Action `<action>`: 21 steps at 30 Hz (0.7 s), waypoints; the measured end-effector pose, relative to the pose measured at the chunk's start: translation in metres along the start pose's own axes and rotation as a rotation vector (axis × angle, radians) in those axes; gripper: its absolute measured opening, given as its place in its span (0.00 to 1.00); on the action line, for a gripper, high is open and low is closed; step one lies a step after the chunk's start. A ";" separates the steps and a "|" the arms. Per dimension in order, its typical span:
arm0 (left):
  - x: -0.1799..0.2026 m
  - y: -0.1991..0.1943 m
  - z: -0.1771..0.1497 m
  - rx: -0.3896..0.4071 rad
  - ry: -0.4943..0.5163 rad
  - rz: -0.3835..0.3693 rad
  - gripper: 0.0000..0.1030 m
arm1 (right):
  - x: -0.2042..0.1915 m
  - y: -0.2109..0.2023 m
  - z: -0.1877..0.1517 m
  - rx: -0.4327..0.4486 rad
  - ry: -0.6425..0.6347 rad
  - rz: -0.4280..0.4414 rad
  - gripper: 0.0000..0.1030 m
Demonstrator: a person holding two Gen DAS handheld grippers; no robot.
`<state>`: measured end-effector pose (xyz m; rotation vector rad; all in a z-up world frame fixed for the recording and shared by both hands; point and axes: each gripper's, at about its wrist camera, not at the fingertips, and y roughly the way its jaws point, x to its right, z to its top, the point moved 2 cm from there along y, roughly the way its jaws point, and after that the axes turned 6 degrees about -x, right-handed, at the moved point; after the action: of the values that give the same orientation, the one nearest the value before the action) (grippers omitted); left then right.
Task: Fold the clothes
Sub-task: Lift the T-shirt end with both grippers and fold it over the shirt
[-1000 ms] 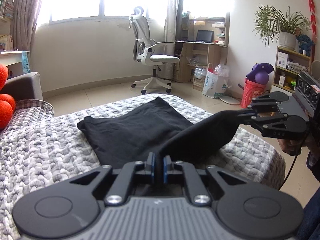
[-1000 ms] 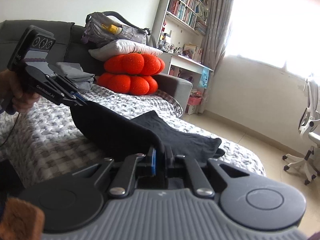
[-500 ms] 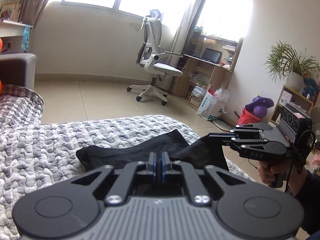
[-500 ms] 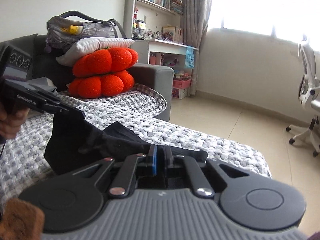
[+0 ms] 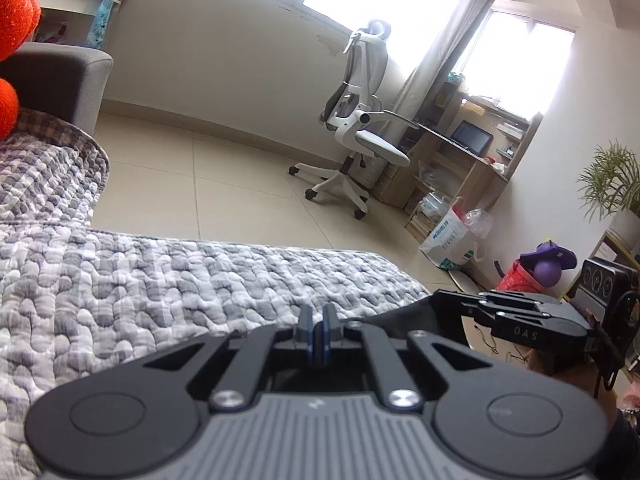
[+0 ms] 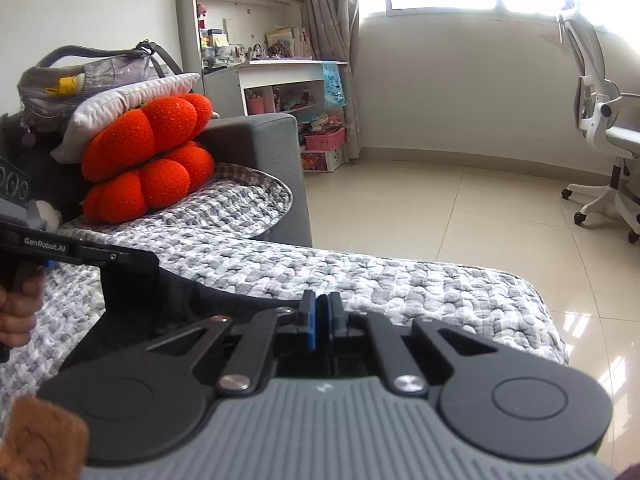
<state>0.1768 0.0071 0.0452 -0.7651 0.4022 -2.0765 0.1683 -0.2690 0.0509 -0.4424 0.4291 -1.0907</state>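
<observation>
Both hand-held grippers are clamped on the same black garment (image 6: 160, 304), each pinching it at a separate spot. In the right wrist view the right gripper (image 6: 320, 320) has its blue pads pressed together with dark cloth running under and behind them, and the left gripper (image 6: 116, 258) appears at the left edge, held in a hand (image 6: 18, 312), with the cloth hanging from its closed tip. In the left wrist view the left gripper (image 5: 317, 330) is likewise closed tight, and the right gripper (image 5: 456, 302) sits just to its right with a black band of fabric stretched between the 2. The garment therefore lies low and close in front of the person, at the near edge of the grey quilted cover (image 5: 180, 280) on the sofa, its long axis running side to side from one gripper to the other. Most of the cloth is hidden beneath the gripper bodies, so how much of it rests on the cover cannot be told. Neither hand is clearly nearer to the cloth; both hold it. The next move likely depends on keeping that span taut and level while carrying it forward over the open cover ahead, which lies away from the person toward the orange cushions (image 6: 148, 160).
</observation>
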 end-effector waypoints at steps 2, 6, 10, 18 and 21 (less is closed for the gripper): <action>-0.007 0.013 0.000 -0.005 -0.018 0.030 0.04 | 0.004 0.016 0.001 -0.033 0.014 -0.026 0.06; -0.010 0.027 -0.011 -0.017 0.002 0.074 0.04 | 0.003 0.040 -0.010 -0.094 0.030 -0.054 0.06; -0.006 0.027 -0.013 0.013 0.080 0.156 0.08 | 0.004 0.042 -0.015 -0.075 0.023 -0.079 0.06; -0.011 0.013 -0.018 0.081 0.113 0.210 0.24 | 0.020 0.031 -0.016 0.022 0.099 -0.075 0.28; -0.020 0.005 -0.017 0.104 0.078 0.201 0.30 | 0.031 0.017 -0.019 0.070 0.159 -0.091 0.32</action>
<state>0.1777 0.0205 0.0222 -0.5599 0.3943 -1.9265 0.1833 -0.2928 0.0222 -0.3169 0.5126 -1.2306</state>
